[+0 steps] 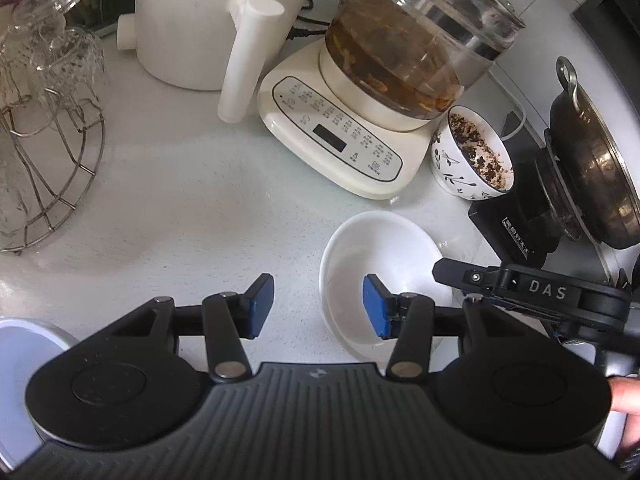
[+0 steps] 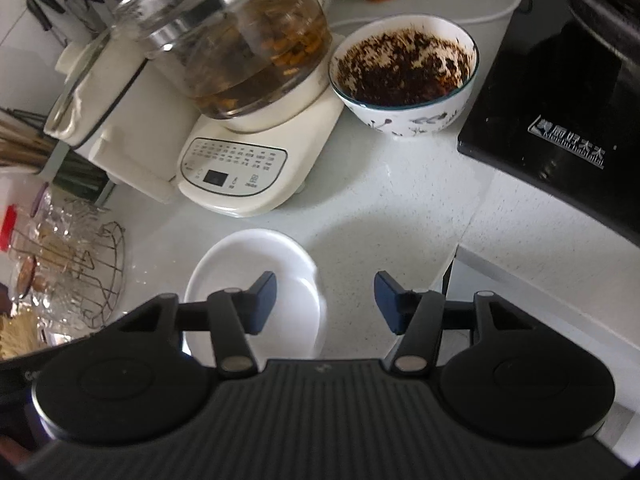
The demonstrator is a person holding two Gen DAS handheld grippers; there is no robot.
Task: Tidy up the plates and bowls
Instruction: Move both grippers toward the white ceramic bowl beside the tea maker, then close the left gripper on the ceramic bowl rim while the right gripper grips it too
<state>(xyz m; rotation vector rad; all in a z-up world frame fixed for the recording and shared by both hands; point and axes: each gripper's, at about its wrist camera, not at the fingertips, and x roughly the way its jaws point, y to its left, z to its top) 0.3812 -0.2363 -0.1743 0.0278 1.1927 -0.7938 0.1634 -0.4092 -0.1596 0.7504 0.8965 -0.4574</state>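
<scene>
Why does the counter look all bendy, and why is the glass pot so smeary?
Left wrist view: the fisheye lens bows the counter and tilts the glass pot, which stays fairly sharp, with bright glints on its metal band. Right wrist view: the glass pot is smeared by blur, while the white bowl glares pale.

This is a home kitchen: a speckled white stone tabletop (image 2: 400, 216) carries a cream electric kettle base with a printed button panel (image 1: 340, 140) and a glass pot of brown brew (image 1: 404, 52) on it, beside a white plastic appliance with a thick handle (image 1: 208, 20). A black induction hob with white lettering (image 2: 560, 128) bears a dark metal wok (image 1: 592, 160). Upturned clear drinking glasses on a wire rack (image 1: 48, 120), a patterned white bowl smeared with dark residue (image 2: 404, 76) and a plain white shallow bowl (image 2: 256, 272) complete the domestic clutter.
</scene>
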